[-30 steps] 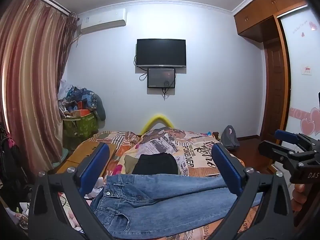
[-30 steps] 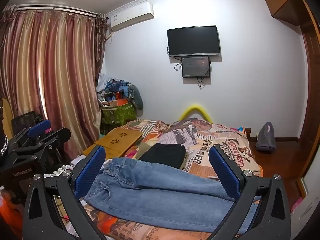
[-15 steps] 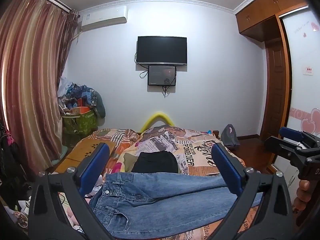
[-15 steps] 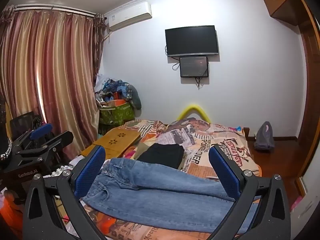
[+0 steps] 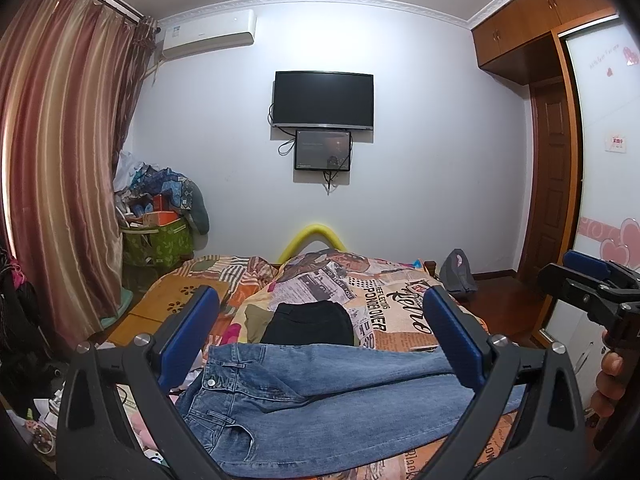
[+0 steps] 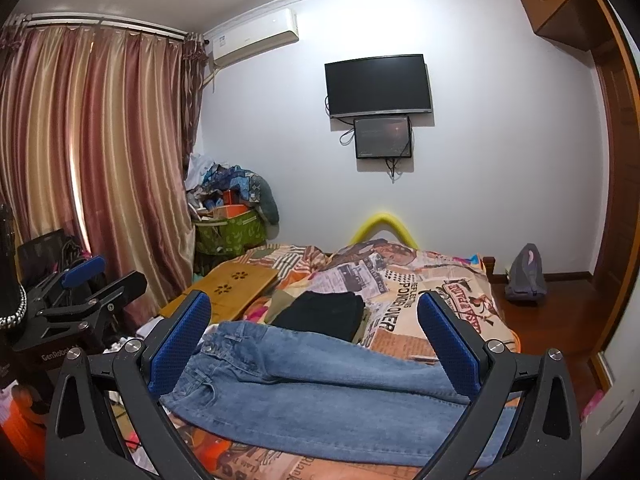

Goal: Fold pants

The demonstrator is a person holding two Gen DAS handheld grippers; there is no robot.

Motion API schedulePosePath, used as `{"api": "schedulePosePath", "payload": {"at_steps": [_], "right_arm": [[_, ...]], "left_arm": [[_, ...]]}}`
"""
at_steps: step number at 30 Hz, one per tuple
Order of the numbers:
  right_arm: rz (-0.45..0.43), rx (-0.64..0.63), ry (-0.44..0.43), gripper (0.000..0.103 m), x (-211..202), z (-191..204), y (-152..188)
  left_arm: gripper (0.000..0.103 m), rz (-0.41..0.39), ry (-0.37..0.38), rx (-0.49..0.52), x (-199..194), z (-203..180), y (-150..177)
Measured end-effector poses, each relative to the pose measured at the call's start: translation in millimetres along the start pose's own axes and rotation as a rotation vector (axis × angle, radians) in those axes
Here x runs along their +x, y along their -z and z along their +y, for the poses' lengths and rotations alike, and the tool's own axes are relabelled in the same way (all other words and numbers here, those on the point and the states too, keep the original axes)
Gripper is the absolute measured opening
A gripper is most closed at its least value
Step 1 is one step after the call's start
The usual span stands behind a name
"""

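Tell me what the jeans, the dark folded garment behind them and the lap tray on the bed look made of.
Jeans: blue denim, faded, visible seams and metal button. Dark garment: matte black fabric, type unclear. Lap tray: likely bamboo or light wood, smooth, flower-shaped cutouts.

The jeans [image 5: 320, 404] lie crosswise on the near end of the bed [image 5: 392, 312], waistband to the left. Just behind them lies a folded garment [image 5: 310, 322]. A tray [image 6: 232, 286] sits on the bed's left side. A TV [image 5: 323, 99] hangs on the wall behind, a screen [image 5: 323, 150] just below it.
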State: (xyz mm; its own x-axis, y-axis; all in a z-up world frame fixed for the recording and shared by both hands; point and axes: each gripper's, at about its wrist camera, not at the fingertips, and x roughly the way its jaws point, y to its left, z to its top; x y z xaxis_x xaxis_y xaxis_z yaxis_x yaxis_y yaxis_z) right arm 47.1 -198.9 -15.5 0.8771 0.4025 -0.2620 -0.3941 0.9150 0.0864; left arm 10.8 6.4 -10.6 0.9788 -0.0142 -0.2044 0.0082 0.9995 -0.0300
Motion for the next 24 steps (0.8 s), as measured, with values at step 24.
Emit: {"api": "schedulePosePath", "payload": {"at_steps": [24], "right_arm": [[0.009,0.008,-0.007,0.103,3.0,-0.1,2.0]], "left_arm": [[0.103,-0.009,0.005,0.006,-4.1,-0.8,-7.2]]}}
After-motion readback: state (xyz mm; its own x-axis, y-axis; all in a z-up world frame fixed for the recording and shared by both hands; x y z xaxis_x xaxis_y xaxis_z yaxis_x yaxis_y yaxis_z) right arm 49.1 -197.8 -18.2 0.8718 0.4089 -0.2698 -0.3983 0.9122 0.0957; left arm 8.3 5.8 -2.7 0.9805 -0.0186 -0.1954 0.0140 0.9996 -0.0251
